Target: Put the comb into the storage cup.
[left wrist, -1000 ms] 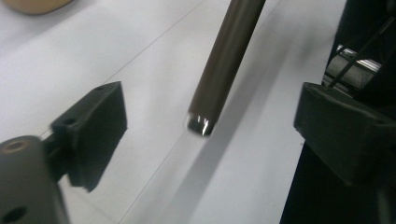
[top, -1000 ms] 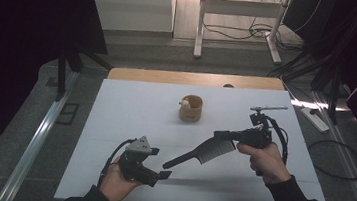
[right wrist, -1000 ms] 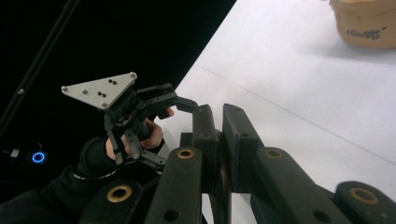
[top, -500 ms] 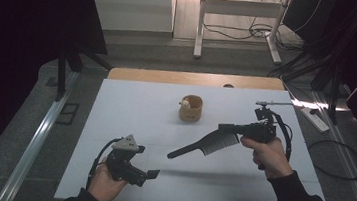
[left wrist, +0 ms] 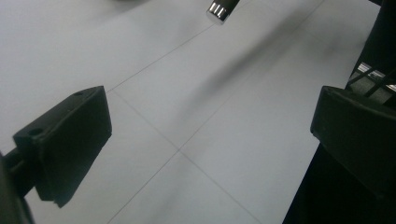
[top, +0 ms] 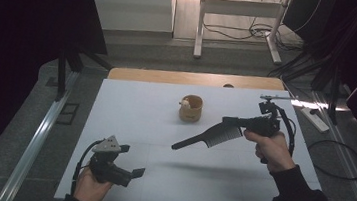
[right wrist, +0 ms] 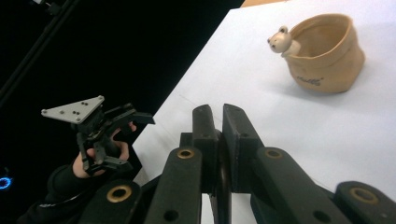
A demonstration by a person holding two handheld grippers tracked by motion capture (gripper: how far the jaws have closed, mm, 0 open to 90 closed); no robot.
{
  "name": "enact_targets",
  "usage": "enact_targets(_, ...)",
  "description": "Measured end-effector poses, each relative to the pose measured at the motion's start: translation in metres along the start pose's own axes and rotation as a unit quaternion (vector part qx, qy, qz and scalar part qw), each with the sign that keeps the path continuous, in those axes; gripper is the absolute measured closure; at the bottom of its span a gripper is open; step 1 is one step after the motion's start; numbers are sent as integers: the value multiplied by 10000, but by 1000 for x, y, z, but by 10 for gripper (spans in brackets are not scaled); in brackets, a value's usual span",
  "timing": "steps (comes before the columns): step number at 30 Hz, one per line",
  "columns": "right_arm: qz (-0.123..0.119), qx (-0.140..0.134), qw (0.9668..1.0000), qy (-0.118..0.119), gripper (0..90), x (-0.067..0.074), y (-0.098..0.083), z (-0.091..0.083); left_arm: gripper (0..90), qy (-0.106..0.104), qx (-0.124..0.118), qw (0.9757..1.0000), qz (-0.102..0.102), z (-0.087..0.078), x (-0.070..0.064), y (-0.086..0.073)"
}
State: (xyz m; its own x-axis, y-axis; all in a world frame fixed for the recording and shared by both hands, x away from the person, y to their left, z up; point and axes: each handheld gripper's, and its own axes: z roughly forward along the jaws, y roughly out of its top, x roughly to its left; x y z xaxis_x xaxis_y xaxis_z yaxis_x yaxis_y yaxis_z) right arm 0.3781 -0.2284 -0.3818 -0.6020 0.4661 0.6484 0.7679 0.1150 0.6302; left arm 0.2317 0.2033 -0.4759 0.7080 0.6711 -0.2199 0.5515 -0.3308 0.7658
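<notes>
The right gripper (top: 228,121) was clenched on the toothed end of a black comb (top: 208,135), which hung above the white table (top: 130,110), its handle slanting away from the claw toward the left gripper (top: 132,165). The left gripper's jaws stood released, having just been opening, nothing between them. A tan cup (top: 190,108) stood just beyond the comb.

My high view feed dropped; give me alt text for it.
The right tongs hold a black comb in the air above the white table, its handle pointing toward the open left tongs near the front edge. A small tan pot stands behind it.
</notes>
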Motion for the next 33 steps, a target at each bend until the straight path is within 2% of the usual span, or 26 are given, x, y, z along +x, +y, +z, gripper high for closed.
enact_targets(6, -5, -50, 9999, -95, 847, 0, 6, -2, 0, 95, -86, 9999, -51, -8, 3, -9)
enact_targets(19, 32, -164, 9995, -256, 847, -6, 16, -7, 0, 167, -154, 9995, -226, -22, 9, -24)
enact_targets(26, -64, -223, 9989, -397, 847, -5, 23, -10, 0, 243, -254, 9991, -234, -28, 9, -27)
enact_targets(33, 17, -322, 9981, -532, 847, -7, 30, -15, 0, 268, -288, 9989, -269, -30, 9, -29)
